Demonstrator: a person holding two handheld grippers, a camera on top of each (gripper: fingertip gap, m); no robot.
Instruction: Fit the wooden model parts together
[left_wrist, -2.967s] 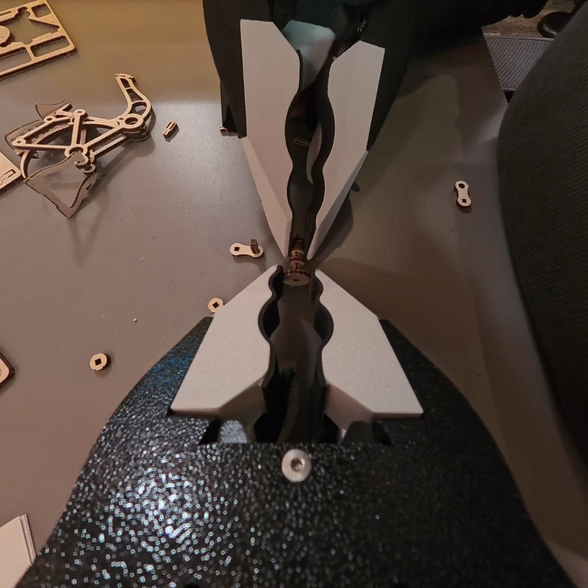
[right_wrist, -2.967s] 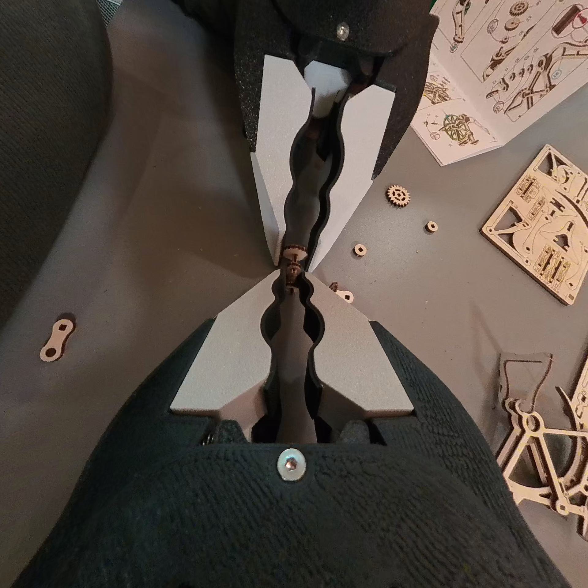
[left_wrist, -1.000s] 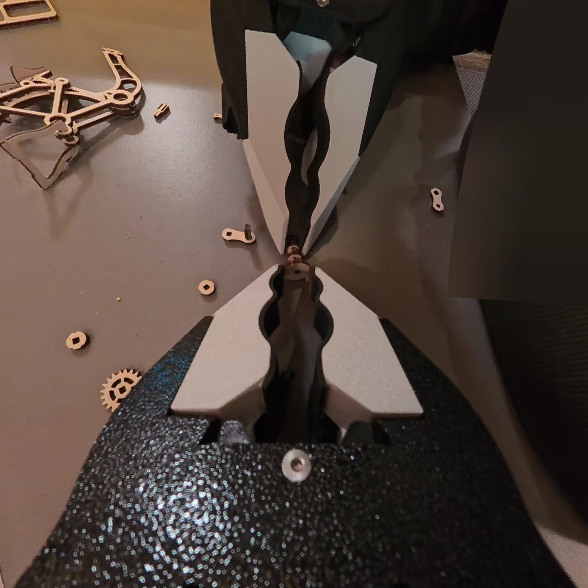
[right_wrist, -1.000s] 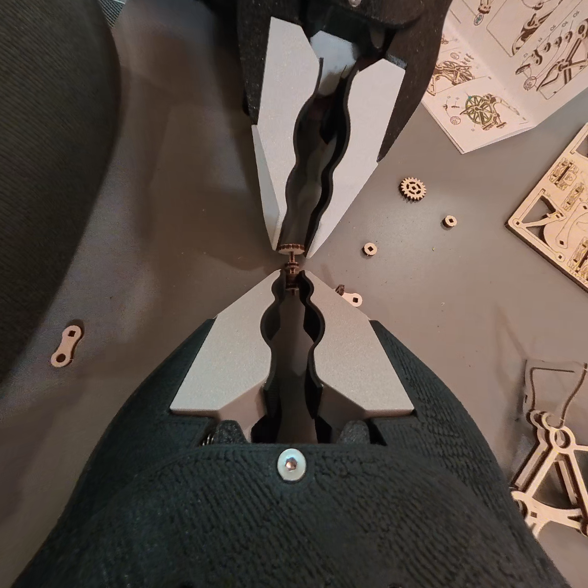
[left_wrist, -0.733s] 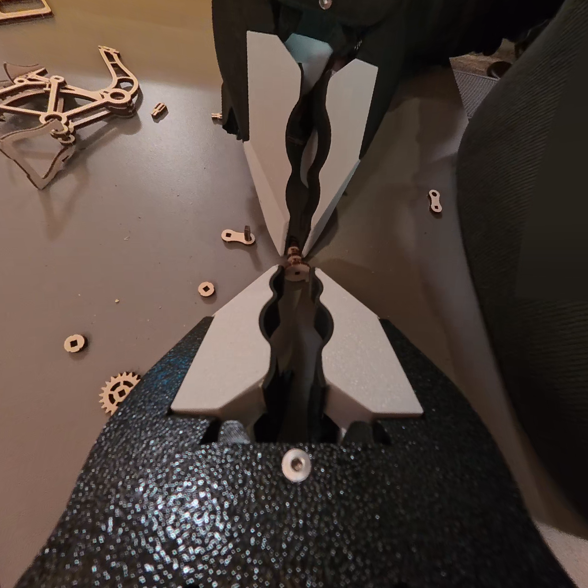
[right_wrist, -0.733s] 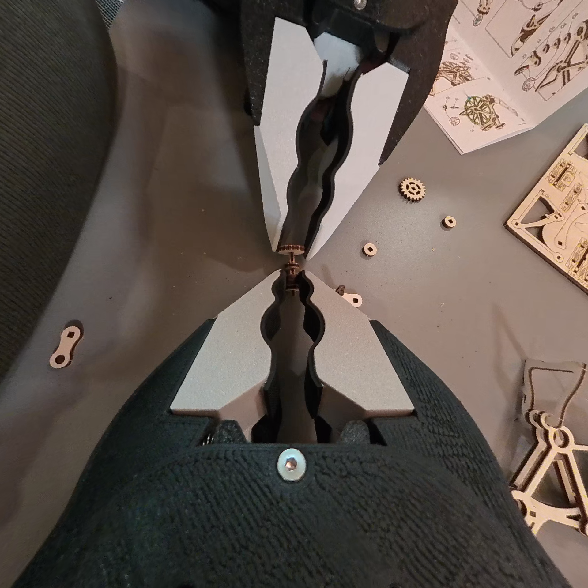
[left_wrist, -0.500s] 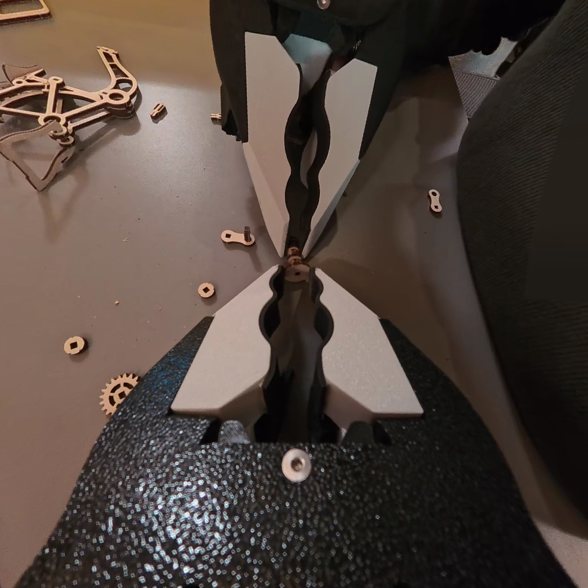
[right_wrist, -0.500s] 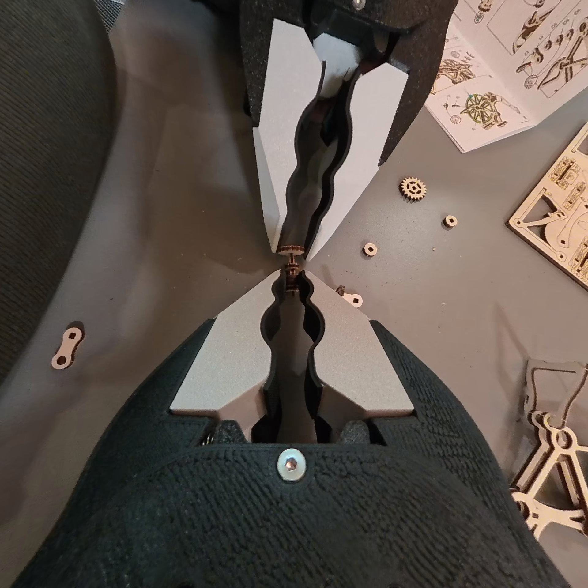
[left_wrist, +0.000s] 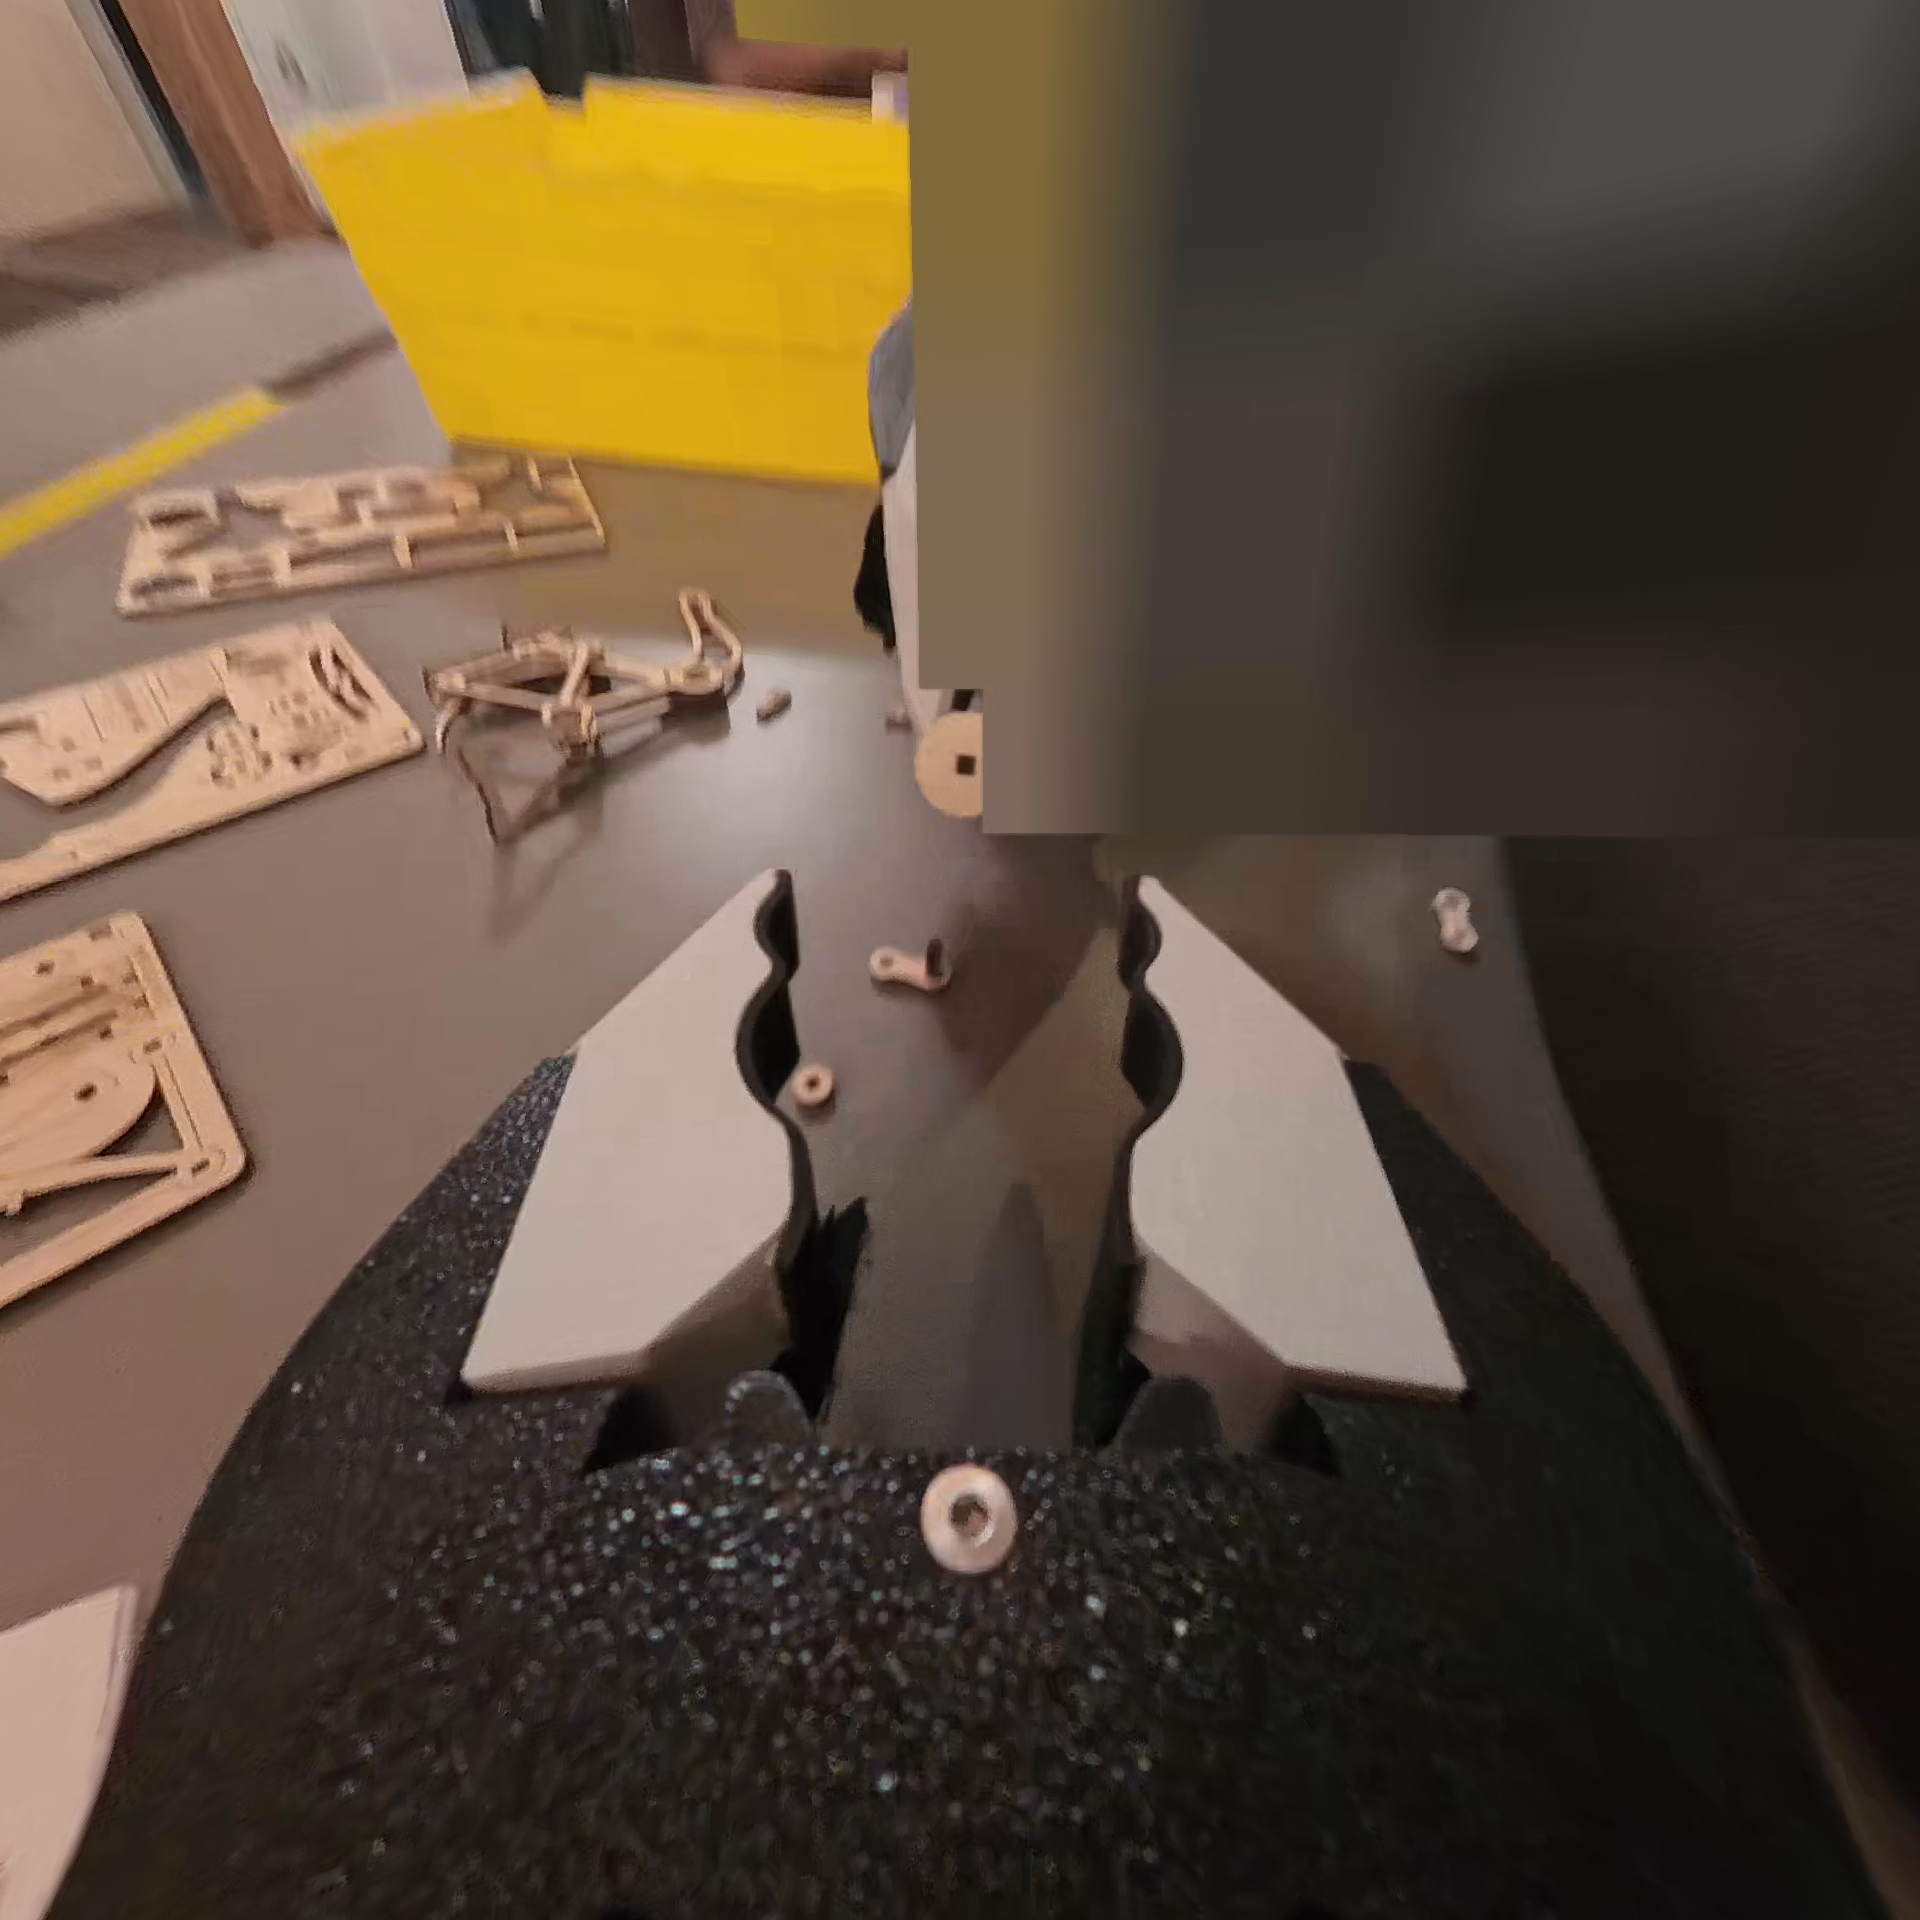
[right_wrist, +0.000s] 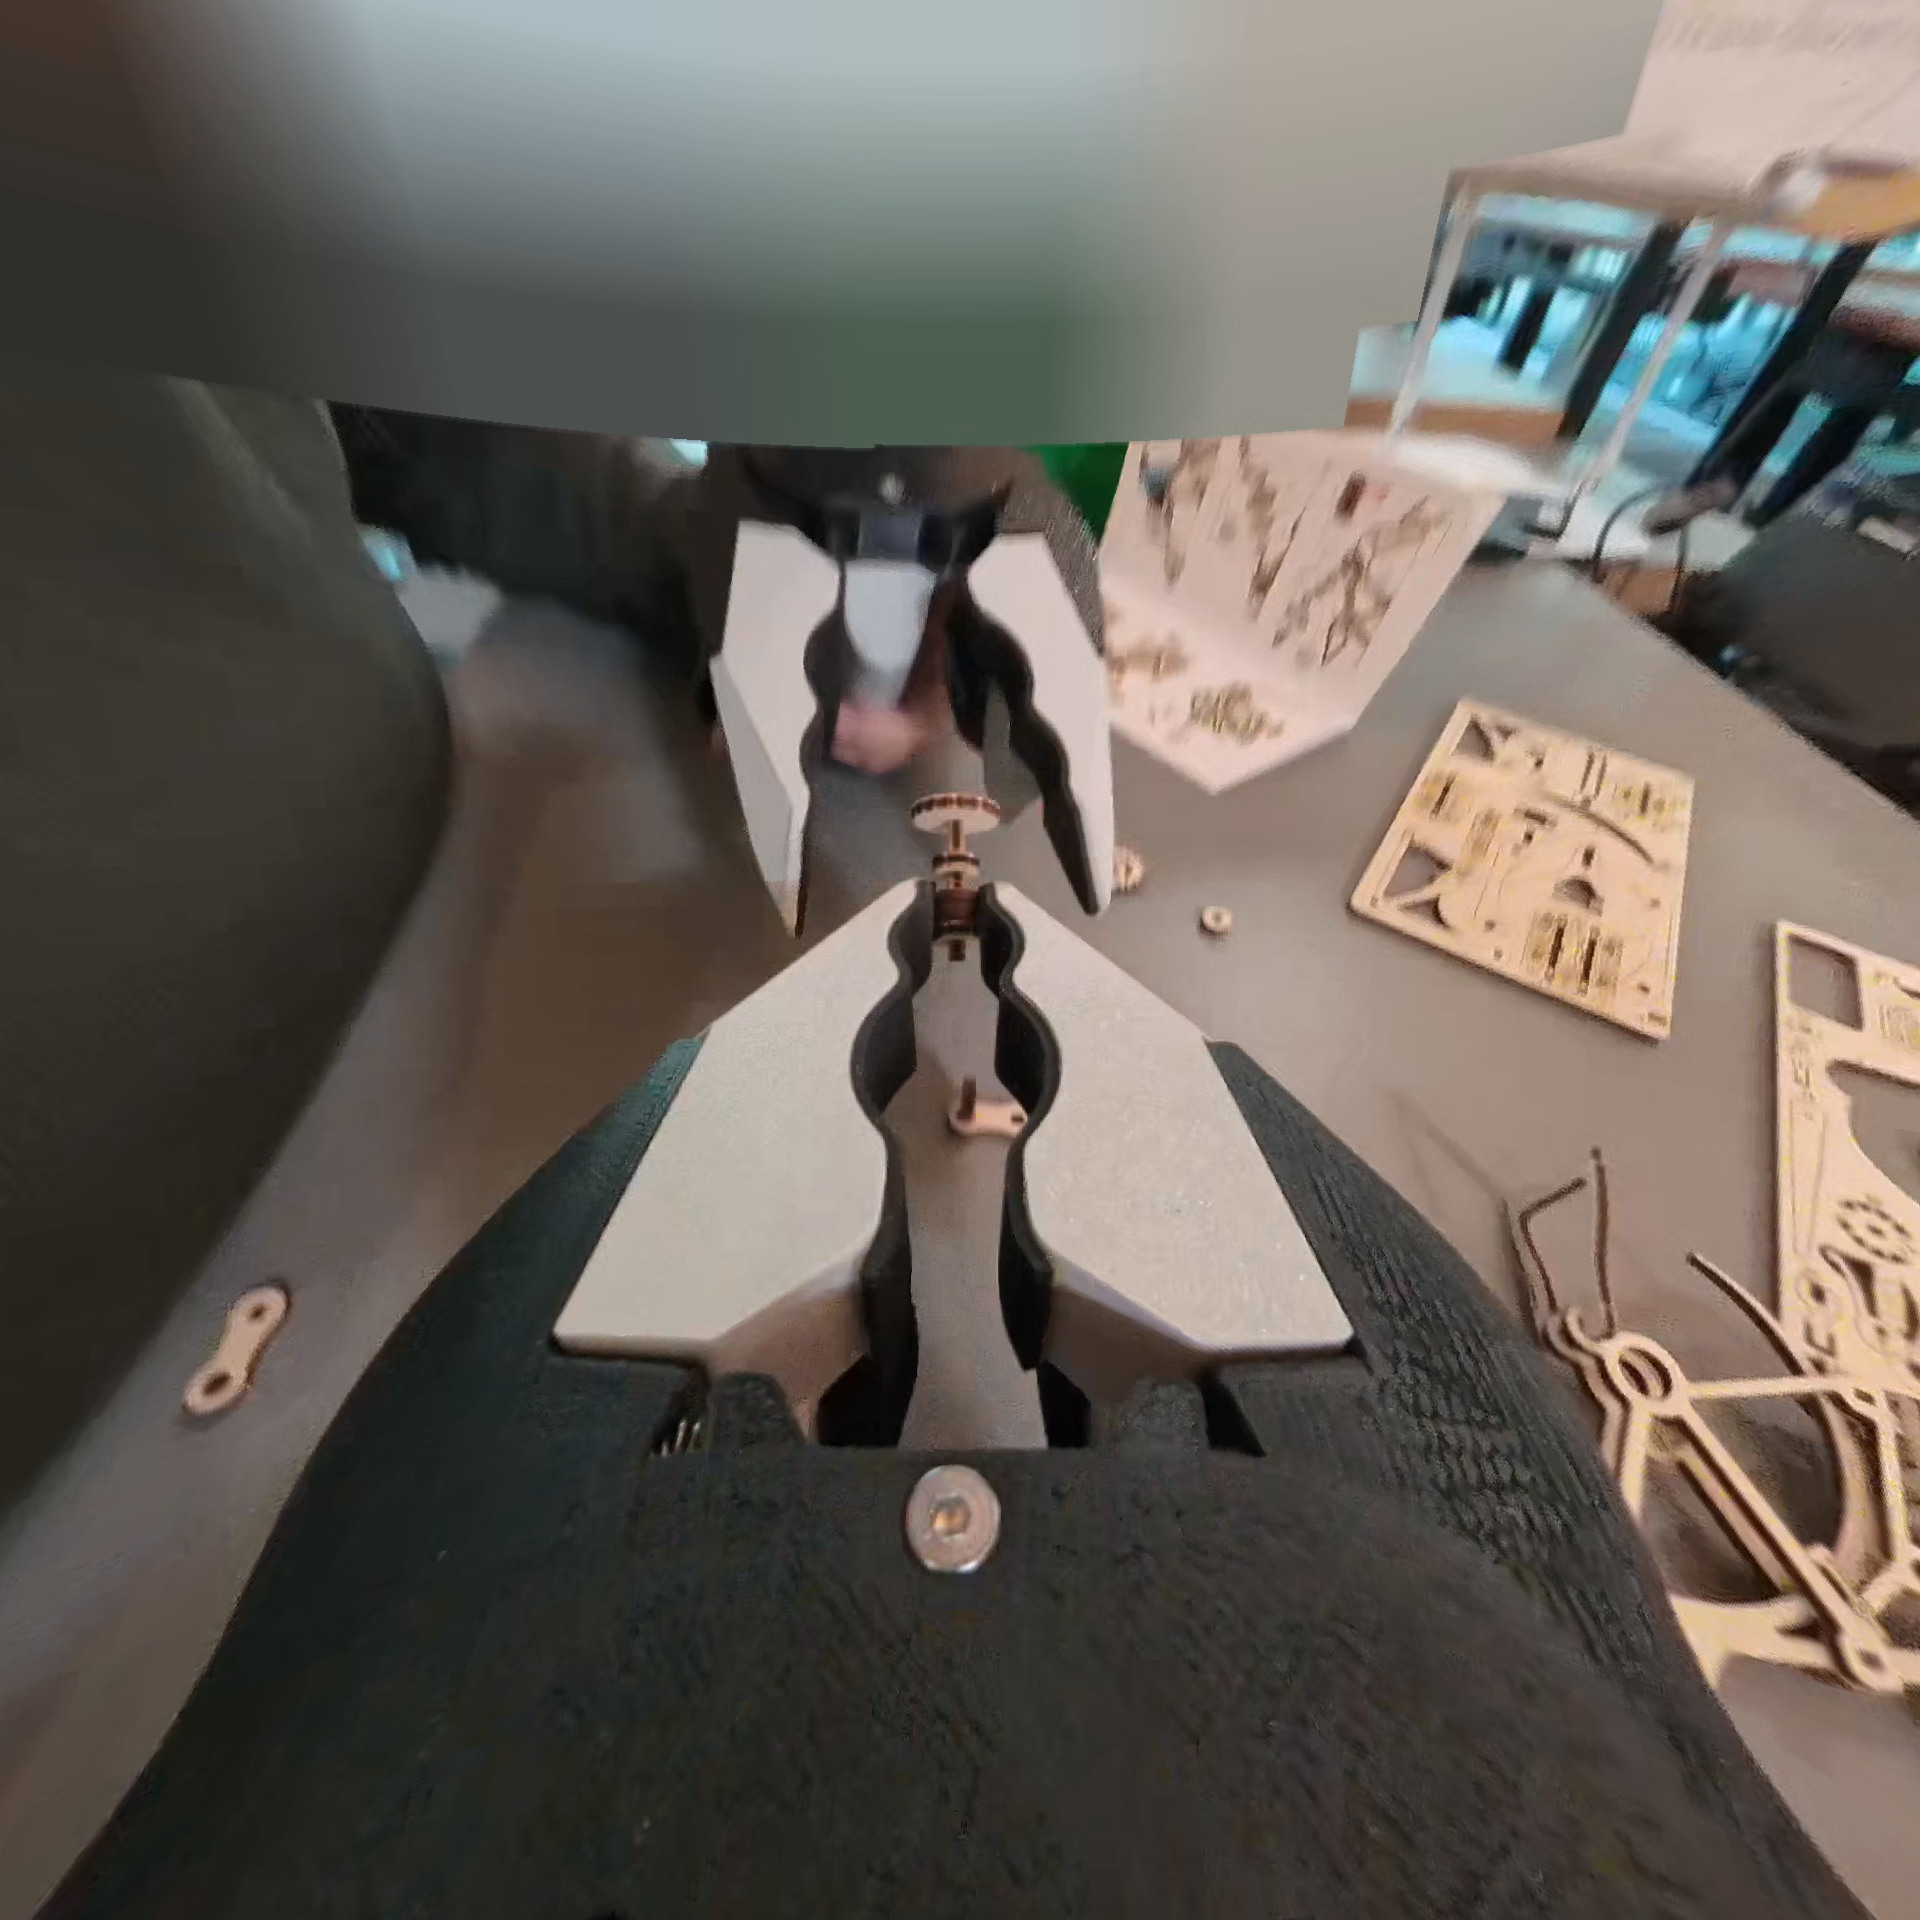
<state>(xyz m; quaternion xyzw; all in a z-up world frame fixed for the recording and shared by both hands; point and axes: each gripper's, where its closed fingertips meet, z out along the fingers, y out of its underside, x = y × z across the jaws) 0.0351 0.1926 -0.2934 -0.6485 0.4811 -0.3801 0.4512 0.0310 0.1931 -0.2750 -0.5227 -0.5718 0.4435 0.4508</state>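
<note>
My right gripper (right_wrist: 954, 888) is shut on a small wooden axle assembly (right_wrist: 953, 914) at its fingertips. A toothed wooden disc (right_wrist: 954, 811) sits on the axle's far end. My left gripper (left_wrist: 954, 904) is open and empty. In the right wrist view its grey fingers (right_wrist: 764, 707) stand spread apart just beyond the disc, not touching it. In the left wrist view the disc (left_wrist: 948, 771) shows ahead of the open jaws, partly behind a blurred patch.
On the grey table: a link with a peg (left_wrist: 910, 966), a washer (left_wrist: 810, 1086), a flat link (left_wrist: 1455, 920), a part-built wooden frame (left_wrist: 582, 686), cut-out sheets (left_wrist: 208, 727) (right_wrist: 1527, 862), an instruction booklet (right_wrist: 1288, 603), a yellow box (left_wrist: 644, 281). A person's dark clothing (right_wrist: 156, 831) borders the table. Less than 4 cm separates the two grippers' tips.
My left gripper has opened, let go of the disc and drawn back. The disc now stays on the axle in my right gripper. Both views have tilted up.
</note>
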